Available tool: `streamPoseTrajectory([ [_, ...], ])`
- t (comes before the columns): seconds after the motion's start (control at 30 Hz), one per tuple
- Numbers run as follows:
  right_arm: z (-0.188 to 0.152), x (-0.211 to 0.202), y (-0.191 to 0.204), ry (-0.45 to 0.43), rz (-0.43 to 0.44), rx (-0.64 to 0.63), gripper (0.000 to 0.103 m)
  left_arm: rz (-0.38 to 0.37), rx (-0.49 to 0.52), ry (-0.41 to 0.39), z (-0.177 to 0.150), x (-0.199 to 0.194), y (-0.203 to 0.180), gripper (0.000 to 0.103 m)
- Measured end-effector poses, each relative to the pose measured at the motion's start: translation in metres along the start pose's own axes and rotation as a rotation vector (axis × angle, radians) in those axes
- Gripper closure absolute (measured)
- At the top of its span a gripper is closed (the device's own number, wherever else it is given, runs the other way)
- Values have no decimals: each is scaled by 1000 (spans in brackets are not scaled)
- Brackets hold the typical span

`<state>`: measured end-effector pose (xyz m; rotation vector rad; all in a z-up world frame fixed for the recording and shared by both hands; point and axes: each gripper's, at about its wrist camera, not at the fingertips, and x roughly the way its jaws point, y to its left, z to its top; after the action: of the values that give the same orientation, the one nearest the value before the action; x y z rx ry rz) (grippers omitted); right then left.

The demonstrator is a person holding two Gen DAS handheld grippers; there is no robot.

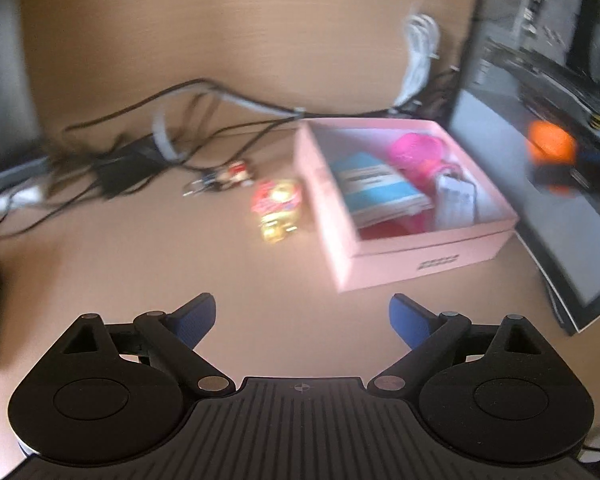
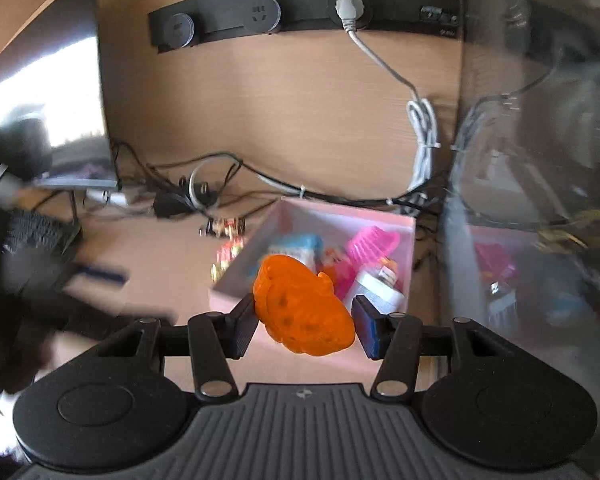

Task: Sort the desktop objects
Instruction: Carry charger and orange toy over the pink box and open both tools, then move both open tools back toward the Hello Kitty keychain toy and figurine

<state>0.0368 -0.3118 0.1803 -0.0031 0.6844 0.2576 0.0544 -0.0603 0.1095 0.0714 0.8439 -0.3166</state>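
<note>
Orange toy (image 2: 304,308) sits clamped across its flat sides in your right gripper (image 2: 304,318), above the pink box's (image 2: 236,286) near edge. It looks light, stiff plastic, so grip gently. Your left gripper (image 1: 302,316) hangs spread wide, empty.

Left wrist view's pretty smeared; the red-and-gold trinket (image 1: 277,210) mid-frame can't be read; the orange toy (image 2: 302,306) covers part of the pink box (image 2: 407,236) in the right wrist view.
</note>
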Motion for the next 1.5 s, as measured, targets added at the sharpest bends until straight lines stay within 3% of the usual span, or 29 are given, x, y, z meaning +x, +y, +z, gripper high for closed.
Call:
streamPoseTrajectory([
  [0.17, 28, 60, 1, -49, -74, 27, 48, 47, -68, -16, -22, -20, 31, 3],
  [0.2, 29, 78, -1, -35, -106, 27, 43, 57, -80, -12, -25, -20, 36, 3],
  [0.27, 28, 98, -6, 19, -137, 83, 42, 79, -108, -6, -32, -21, 48, 3],
  [0.33, 20, 104, -5, 55, -90, 109, 39, 87, -144, 5, -38, -19, 59, 2],
  [0.43, 9, 104, 15, 72, -89, 16, 38, 98, -175, 29, -45, -9, 68, 2],
  [0.57, 24, 108, 45, 55, -38, -25, 31, 120, -164, 20, -46, 2, 76, 2],
  [0.63, 38, 117, 61, 69, -2, -29, 16, 136, -167, -4, -43, 6, 83, 2],
  [0.73, 56, 147, 91, 128, 77, -49, 20, 148, -196, -35, -41, 7, 98, 2],
  [0.77, 61, 160, 106, 133, 69, -112, 27, 150, -209, -44, -40, 7, 105, 2],
  [0.8, 65, 171, 118, 135, 59, -161, 47, 152, -221, -49, -40, 8, 112, 2],
  [0.83, 70, 183, 126, 155, 57, -181, 54, 152, -231, -53, -40, 9, 117, 2],
  [0.9, 87, 215, 131, 208, 67, -128, 54, 151, -249, -57, -42, 10, 127, 2],
  [0.97, 100, 245, 129, 244, 76, -66, 34, 143, -270, -56, -46, 11, 136, 2],
  [1.0, 103, 262, 127, 284, 76, -40, 19, 128, -275, -57, -48, 11, 139, 2],
  [1.1, 103, 299, 130, 316, 19, -59, 20, 79, -255, -62, -53, 12, 141, 2],
  [1.17, 100, 315, 131, 317, -3, -103, 30, 51, -225, -57, -53, 17, 138, 2],
  [1.2, 100, 320, 131, 319, 3, -115, 42, 37, -211, -51, -53, 20, 136, 2],
  [1.27, 100, 324, 131, 341, 54, -108, 49, 15, -182, -39, -50, 26, 132, 2],
  [1.33, 97, 319, 134, 360, 115, -114, 64, 2, -159, -31, -47, 34, 129, 2],
  [1.4, 92, 306, 138, 429, 235, -95, 63, -10, -146, -30, -44, 40, 126, 2],
  [1.47, 94, 288, 141, 468, 404, -73, 55, -20, -141, -34, -43, 42, 124, 2],
  [1.5, 96, 275, 141, 438, 399, -89, 46, -25, -143, -33, -43, 44, 124, 2],
])
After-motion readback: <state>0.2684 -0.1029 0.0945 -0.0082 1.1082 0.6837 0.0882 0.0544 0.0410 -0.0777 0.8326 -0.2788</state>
